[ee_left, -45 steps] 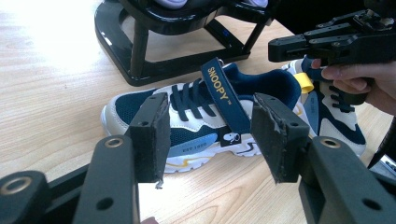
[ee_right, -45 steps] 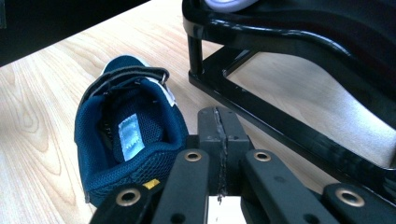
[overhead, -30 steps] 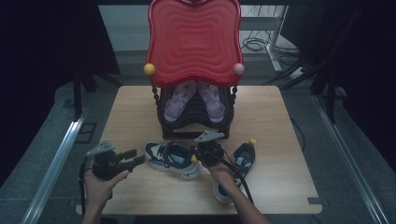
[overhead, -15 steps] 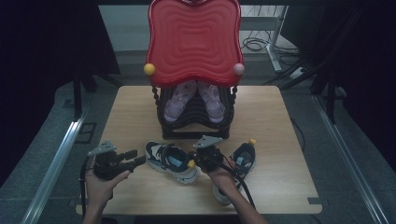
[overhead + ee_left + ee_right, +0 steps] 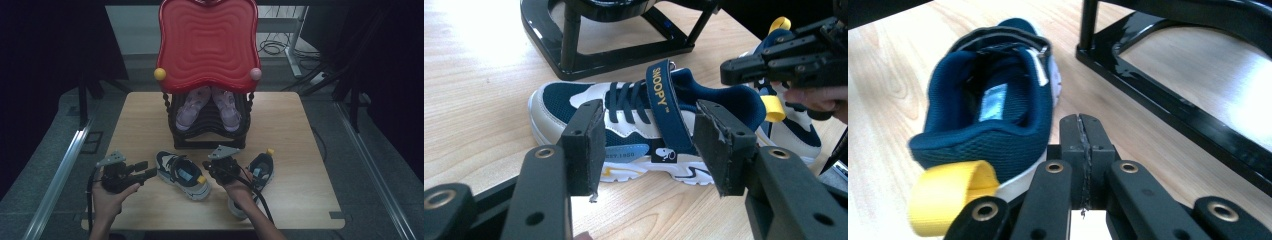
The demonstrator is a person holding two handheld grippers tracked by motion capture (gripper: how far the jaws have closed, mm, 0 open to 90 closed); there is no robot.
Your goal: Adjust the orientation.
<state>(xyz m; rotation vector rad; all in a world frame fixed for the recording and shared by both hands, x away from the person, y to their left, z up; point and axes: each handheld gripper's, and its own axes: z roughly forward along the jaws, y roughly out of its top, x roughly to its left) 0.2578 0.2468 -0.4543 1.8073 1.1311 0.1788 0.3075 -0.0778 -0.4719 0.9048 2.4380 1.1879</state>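
Note:
Two navy-and-white sneakers lie on the wooden table (image 5: pixel 300 125) in front of a black shoe rack (image 5: pixel 207 137). The left sneaker (image 5: pixel 182 175) has a "SNOOPY" strap and lies on its sole. My left gripper (image 5: pixel 646 145) is open just short of this sneaker's (image 5: pixel 644 125) side, holding nothing; in the high view the left gripper (image 5: pixel 147 171) sits to the sneaker's left. My right gripper (image 5: pixel 1082 132) is shut on nothing, right beside the sneaker's (image 5: pixel 993 110) heel and yellow pull loop (image 5: pixel 950 200). In the high view the right gripper (image 5: pixel 210 167) is between the two shoes.
The second sneaker (image 5: pixel 257 175) lies right of my right hand. A pair of pink shoes (image 5: pixel 207 107) rests in the rack under a red wavy top (image 5: pixel 207 45). The rack's black base (image 5: pixel 1173 100) runs close ahead of the right gripper.
My right gripper has come slightly back and down beside the left sneaker's heel. The left gripper has barely moved.

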